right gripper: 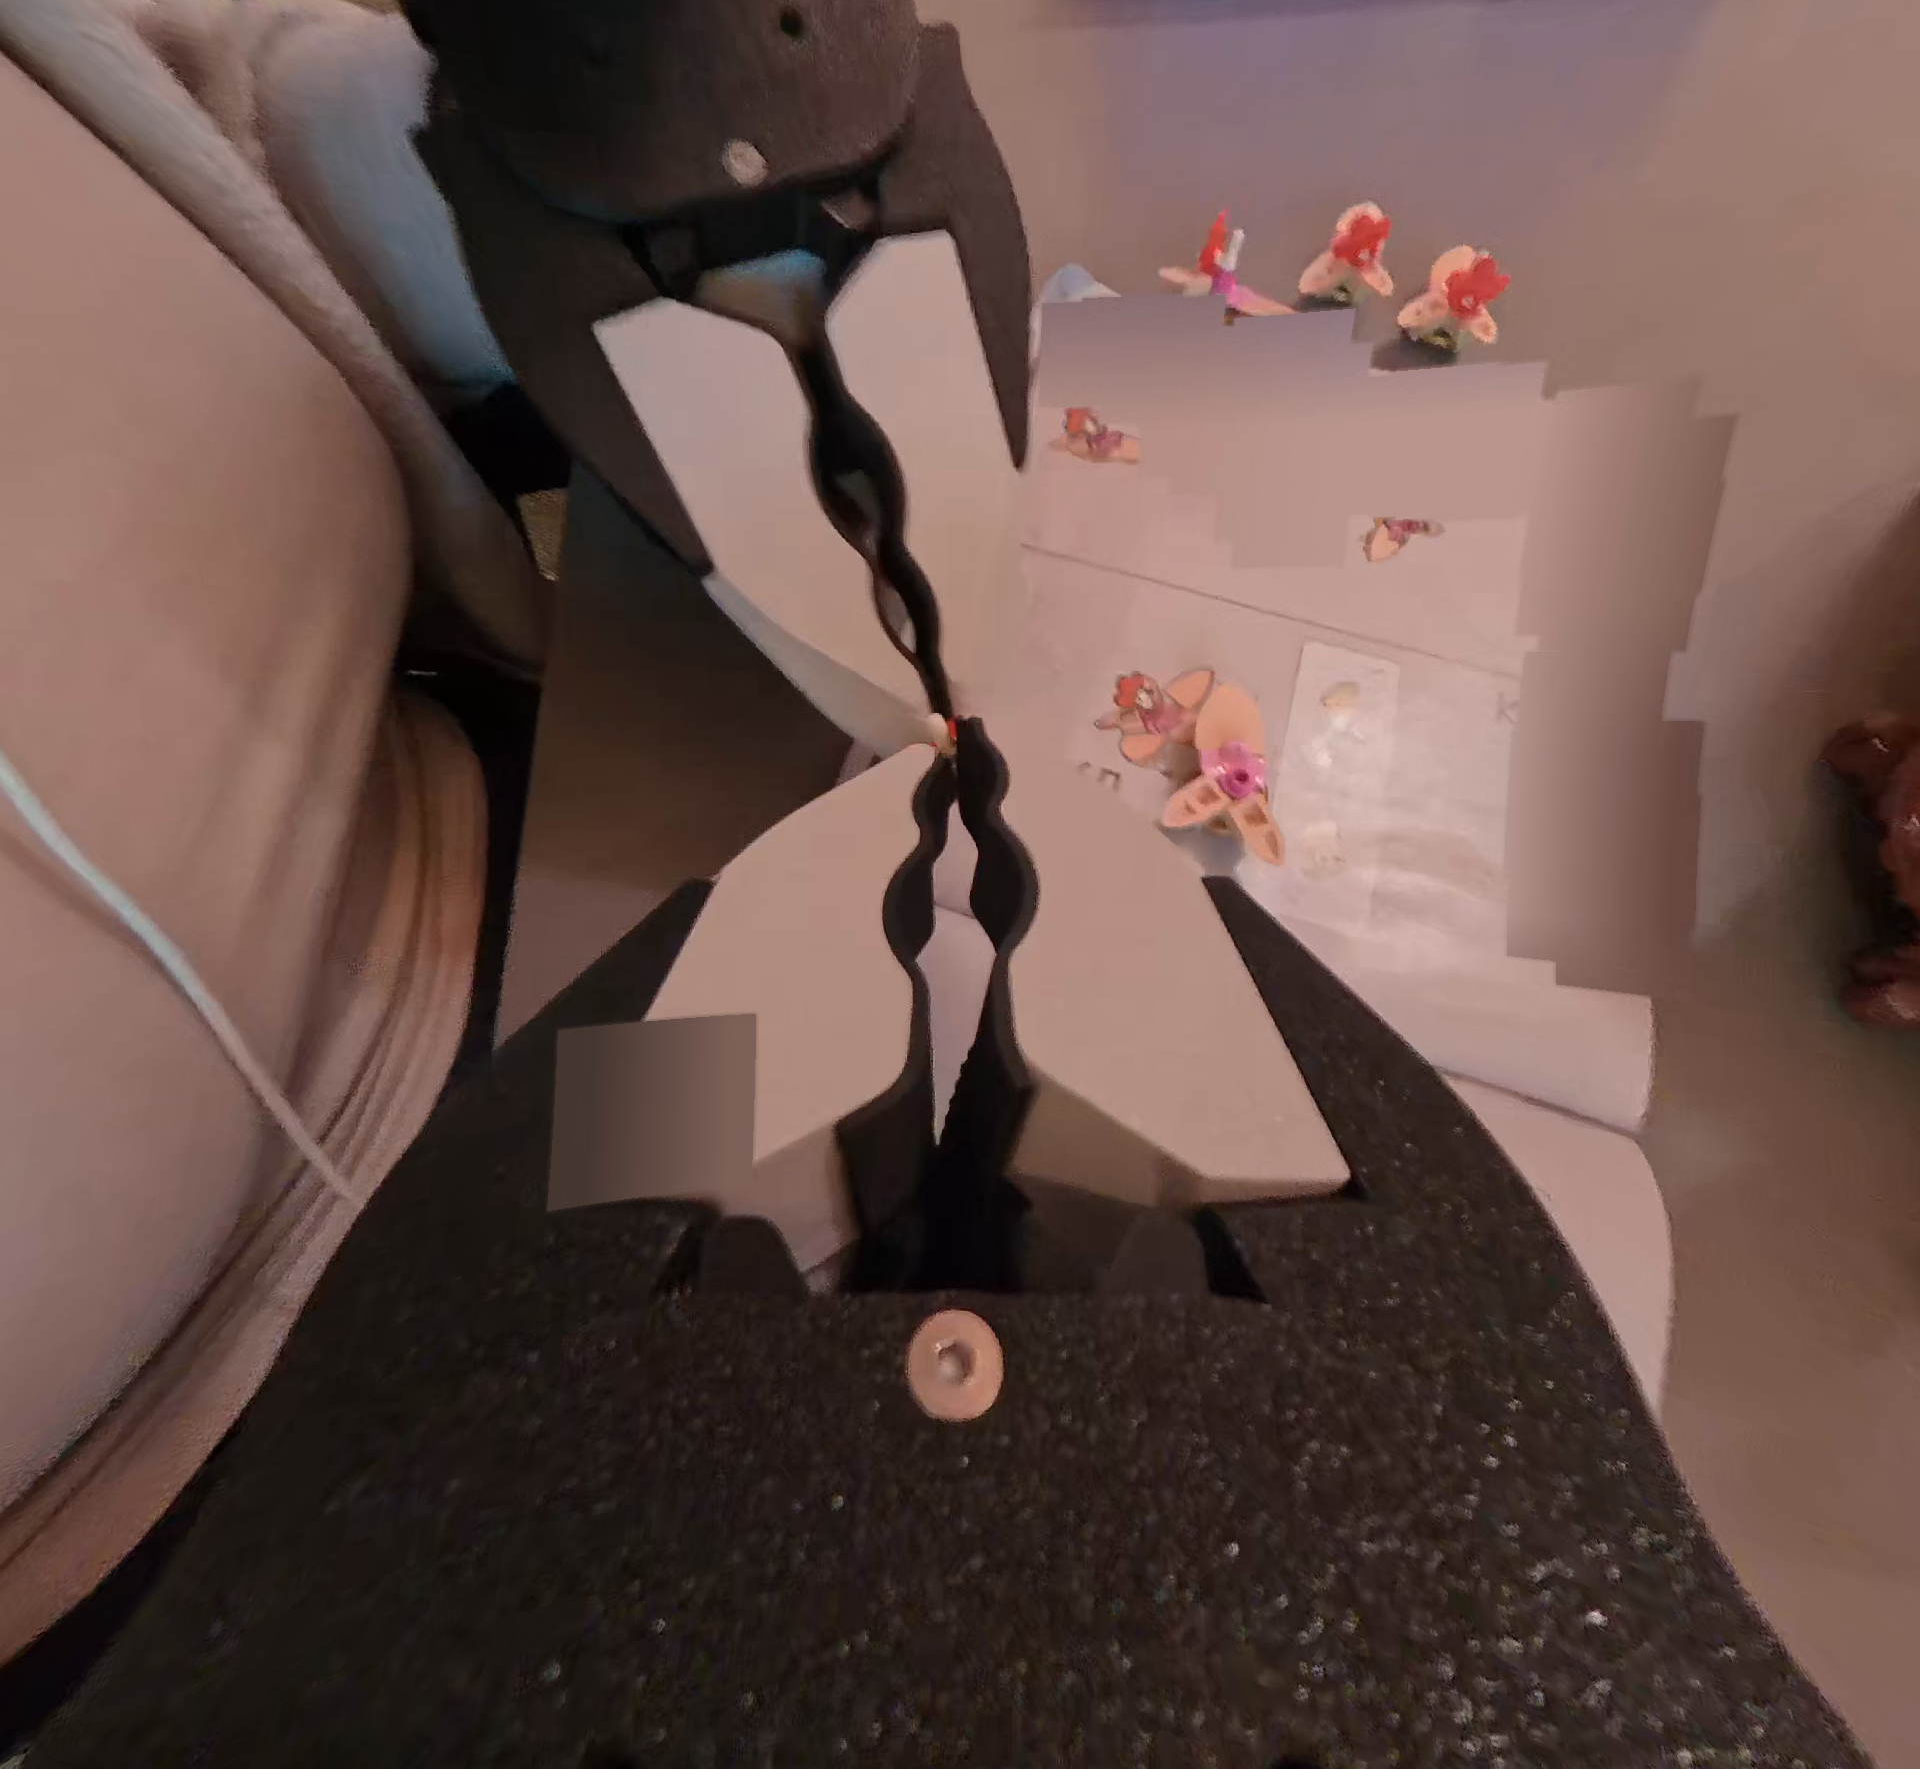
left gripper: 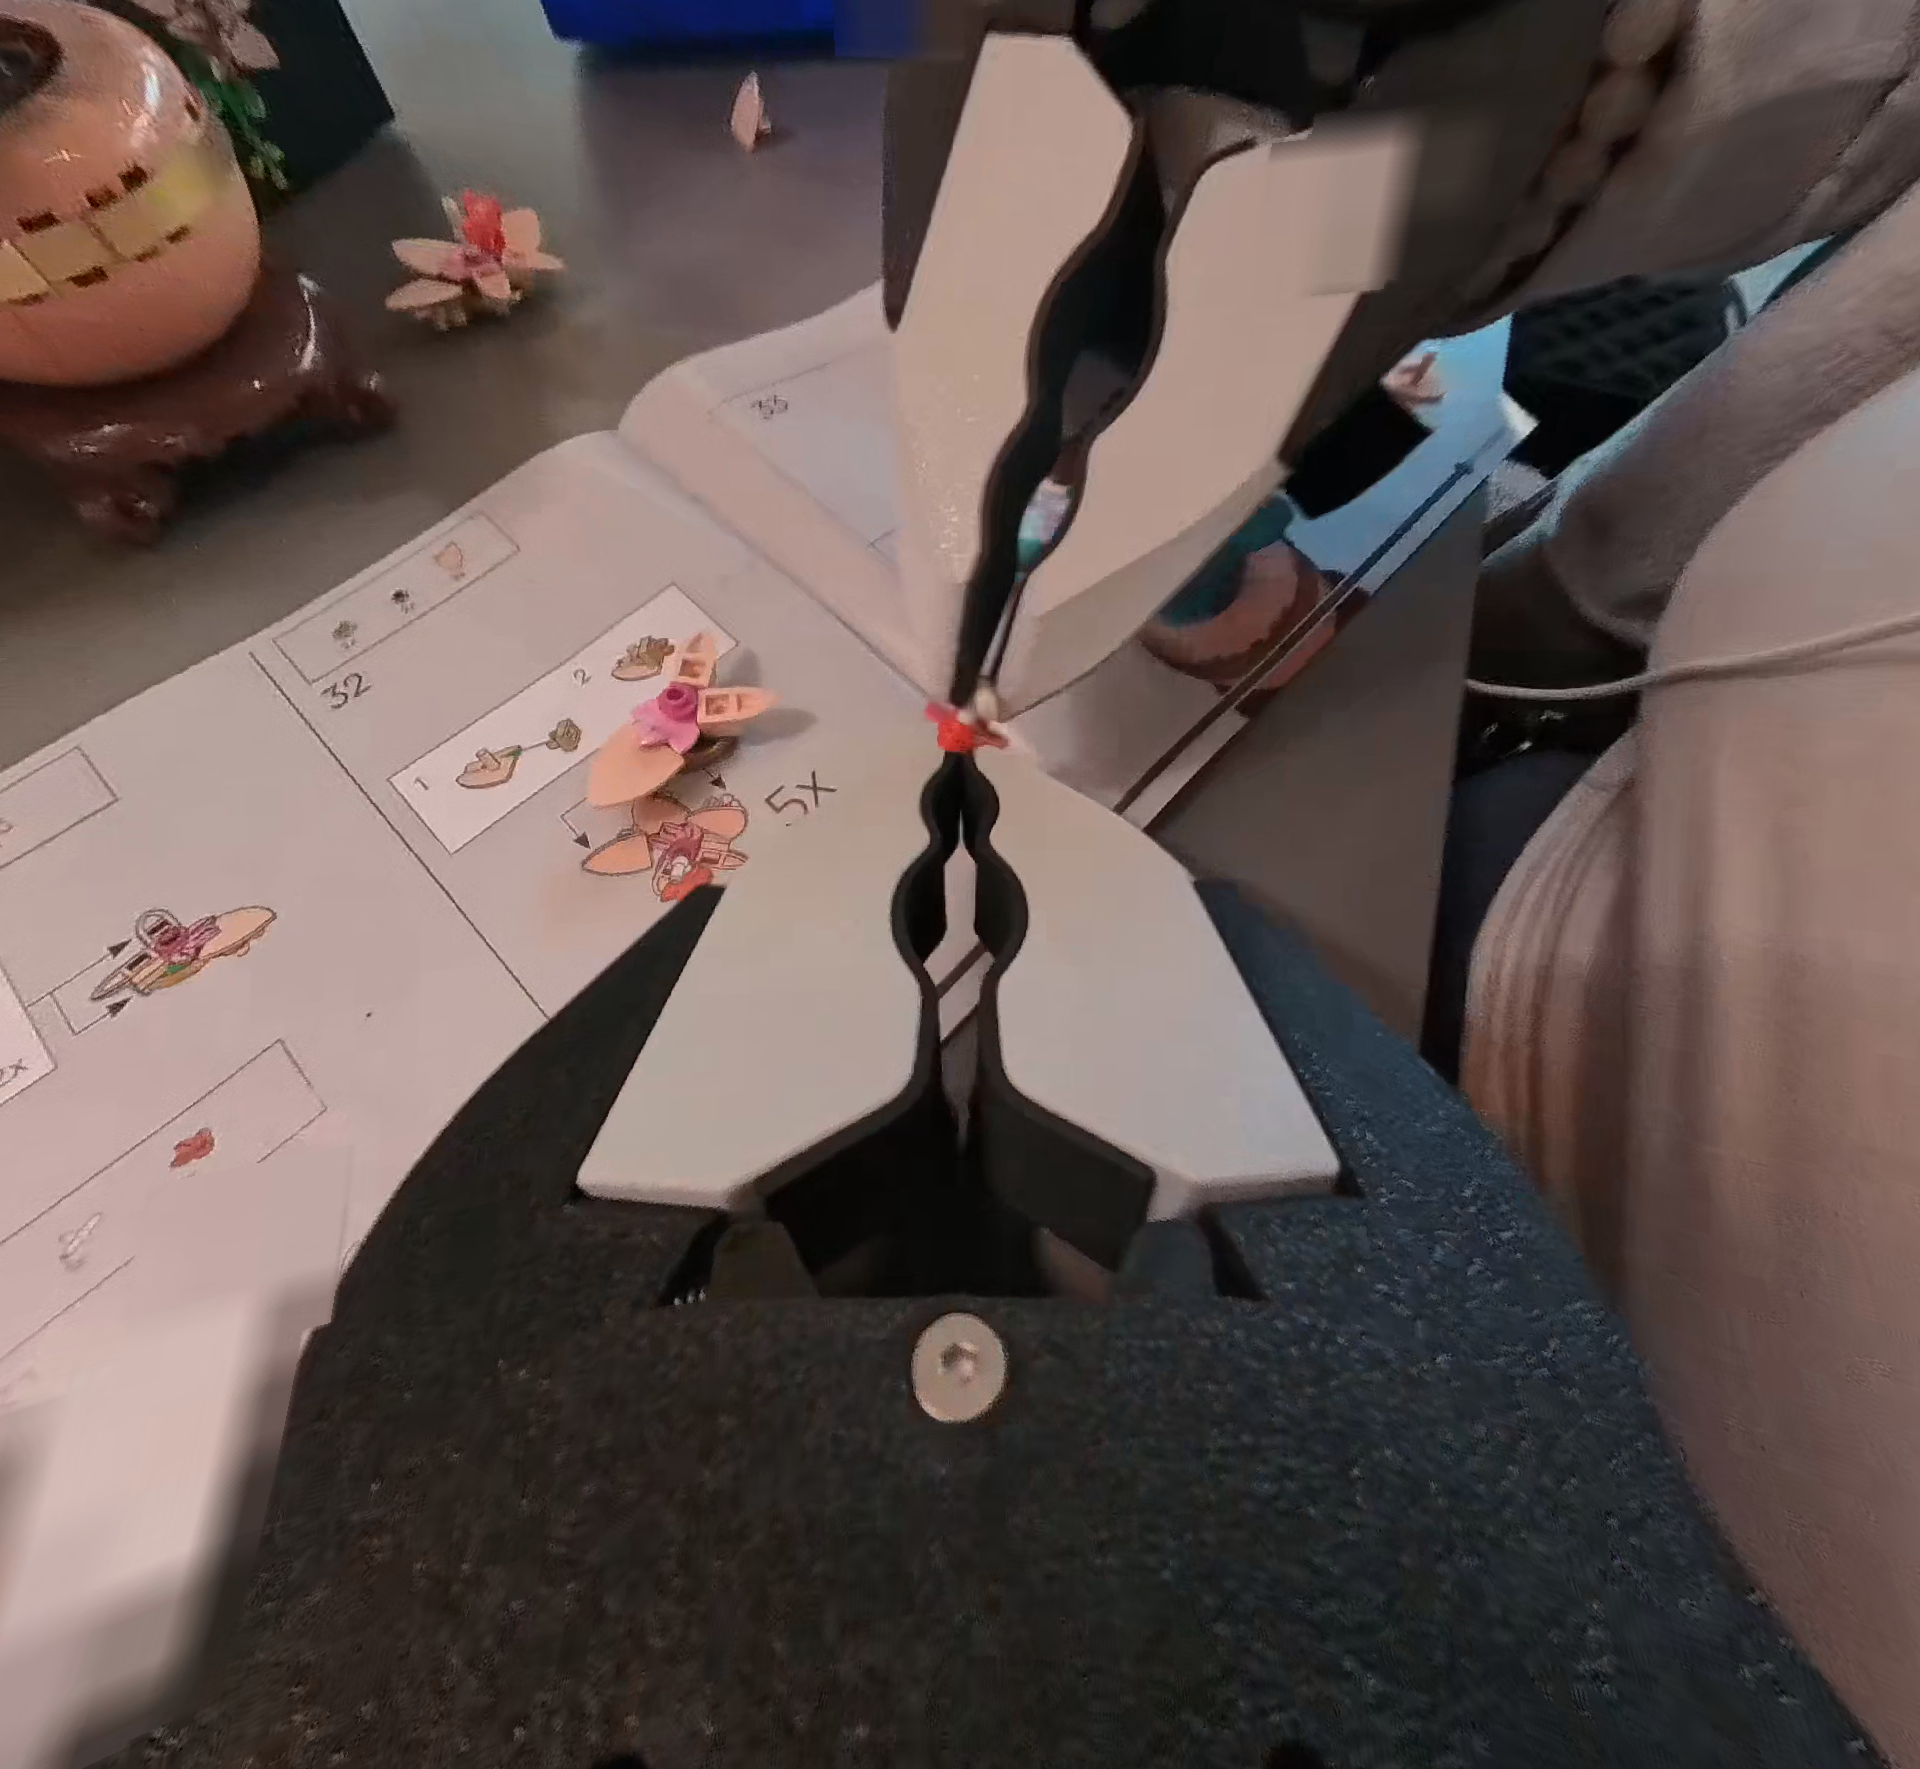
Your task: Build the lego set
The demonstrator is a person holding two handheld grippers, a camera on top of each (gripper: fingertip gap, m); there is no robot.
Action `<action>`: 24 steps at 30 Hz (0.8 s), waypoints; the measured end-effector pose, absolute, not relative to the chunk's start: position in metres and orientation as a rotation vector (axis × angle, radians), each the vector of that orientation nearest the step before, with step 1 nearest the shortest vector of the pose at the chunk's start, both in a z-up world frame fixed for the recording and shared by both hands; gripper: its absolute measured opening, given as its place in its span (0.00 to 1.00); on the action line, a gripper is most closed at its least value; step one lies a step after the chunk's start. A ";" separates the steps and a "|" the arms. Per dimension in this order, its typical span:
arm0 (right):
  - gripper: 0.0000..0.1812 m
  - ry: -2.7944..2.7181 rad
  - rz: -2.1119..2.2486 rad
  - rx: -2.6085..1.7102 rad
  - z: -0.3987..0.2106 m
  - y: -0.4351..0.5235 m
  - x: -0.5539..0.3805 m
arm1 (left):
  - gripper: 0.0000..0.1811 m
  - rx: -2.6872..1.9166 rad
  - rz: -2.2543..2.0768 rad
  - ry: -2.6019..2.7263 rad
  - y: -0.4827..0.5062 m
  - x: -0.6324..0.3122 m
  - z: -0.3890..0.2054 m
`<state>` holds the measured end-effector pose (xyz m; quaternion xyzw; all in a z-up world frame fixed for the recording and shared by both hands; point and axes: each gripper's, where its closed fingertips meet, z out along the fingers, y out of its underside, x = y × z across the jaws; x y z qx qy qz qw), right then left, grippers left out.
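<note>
- My left gripper [left gripper: 954, 769] is clenched on a small red lego piece [left gripper: 951, 730], pinched right at the tips.
- My right gripper [left gripper: 982, 689] comes in tip to tip from the opposite side, clamped on a tiny white piece [left gripper: 989, 707] that touches the red one.
- Both pieces sit in the air above the open instruction booklet [left gripper: 312, 888].
- Left of the left jaws, a half-built pink and tan flower [left gripper: 681, 717] lies on the page.
- Beyond the right jaws, three finished red-centred flowers [right gripper: 1345, 259] stand past the booklet.
</note>
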<state>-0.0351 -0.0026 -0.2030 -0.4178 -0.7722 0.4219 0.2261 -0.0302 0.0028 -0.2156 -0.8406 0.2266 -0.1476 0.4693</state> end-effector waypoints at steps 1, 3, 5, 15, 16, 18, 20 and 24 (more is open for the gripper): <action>0.01 -2.130 1.207 -1.138 -0.200 -0.008 -0.035 | 0.00 -2.073 -0.359 0.547 0.004 -0.031 -0.217; 0.01 -2.154 1.156 -1.122 -0.201 -0.007 -0.036 | 0.00 -2.088 -0.388 0.529 0.004 -0.032 -0.218; 0.01 -2.142 1.198 -1.138 -0.197 -0.006 -0.036 | 0.00 -2.064 -0.419 0.520 0.004 -0.031 -0.214; 0.01 -1.974 1.614 -1.179 -0.173 -0.017 -0.038 | 0.00 -2.070 -0.577 0.424 0.003 -0.037 -0.211; 0.01 -1.971 1.624 -1.182 -0.174 -0.018 -0.039 | 0.00 -2.064 -0.585 0.429 0.003 -0.037 -0.210; 0.01 -1.970 1.638 -1.191 -0.178 -0.021 -0.040 | 0.00 -2.051 -0.605 0.440 0.001 -0.034 -0.208; 0.01 -1.949 1.664 -1.190 -0.177 -0.021 -0.040 | 0.00 -2.041 -0.624 0.445 0.000 -0.033 -0.207; 0.01 -1.937 1.689 -1.188 -0.176 -0.021 -0.040 | 0.00 -2.010 -0.665 0.450 -0.002 -0.032 -0.202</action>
